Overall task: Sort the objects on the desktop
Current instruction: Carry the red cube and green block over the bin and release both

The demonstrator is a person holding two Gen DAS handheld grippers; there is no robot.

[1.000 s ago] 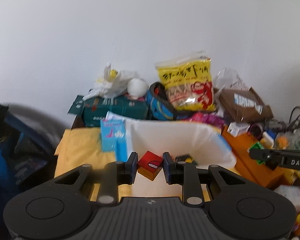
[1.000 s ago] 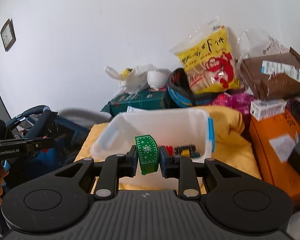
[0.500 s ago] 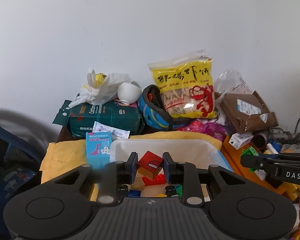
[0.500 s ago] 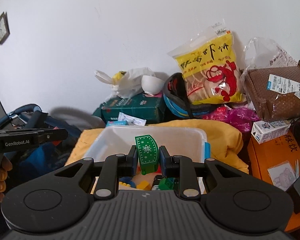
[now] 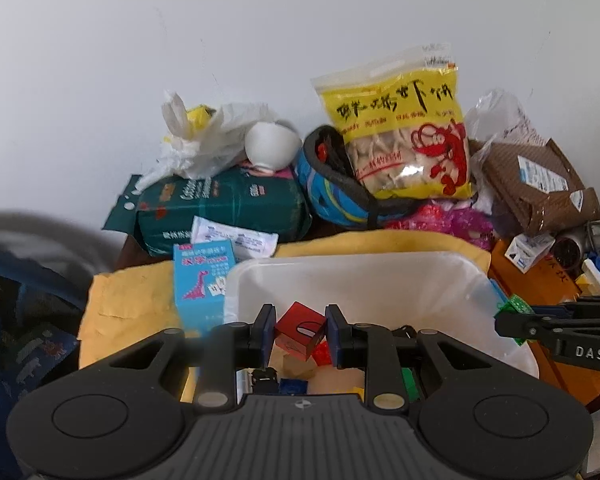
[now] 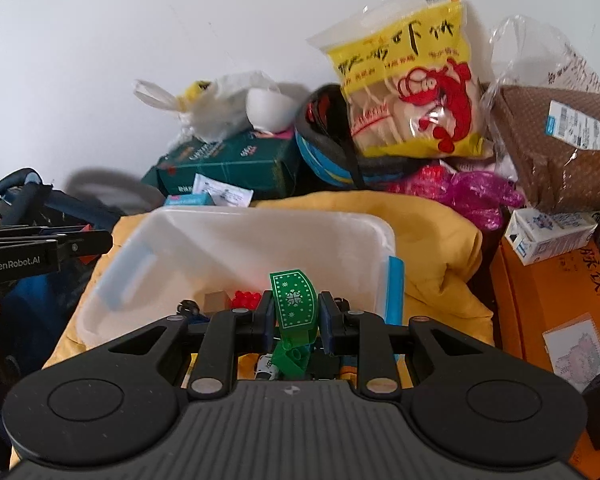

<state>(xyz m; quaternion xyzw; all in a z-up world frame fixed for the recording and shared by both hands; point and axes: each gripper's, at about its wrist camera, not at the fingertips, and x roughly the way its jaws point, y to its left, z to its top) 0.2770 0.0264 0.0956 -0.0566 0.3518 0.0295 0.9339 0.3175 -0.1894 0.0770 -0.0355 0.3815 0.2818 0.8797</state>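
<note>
Two grippers: both tilted downward above the white plastic bin, each carrying one piece.
Left gripper: clamped on a red block, held tilted over the bin's near side.
Right gripper: pinching a green snowflake piece upright over the bin's near edge.
Bin contents: mixed small toy pieces lying inside.

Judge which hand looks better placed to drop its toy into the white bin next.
Probably either, slightly the right. The right gripper holds the green piece and the left gripper the red block; both hang over the white bin.
</note>
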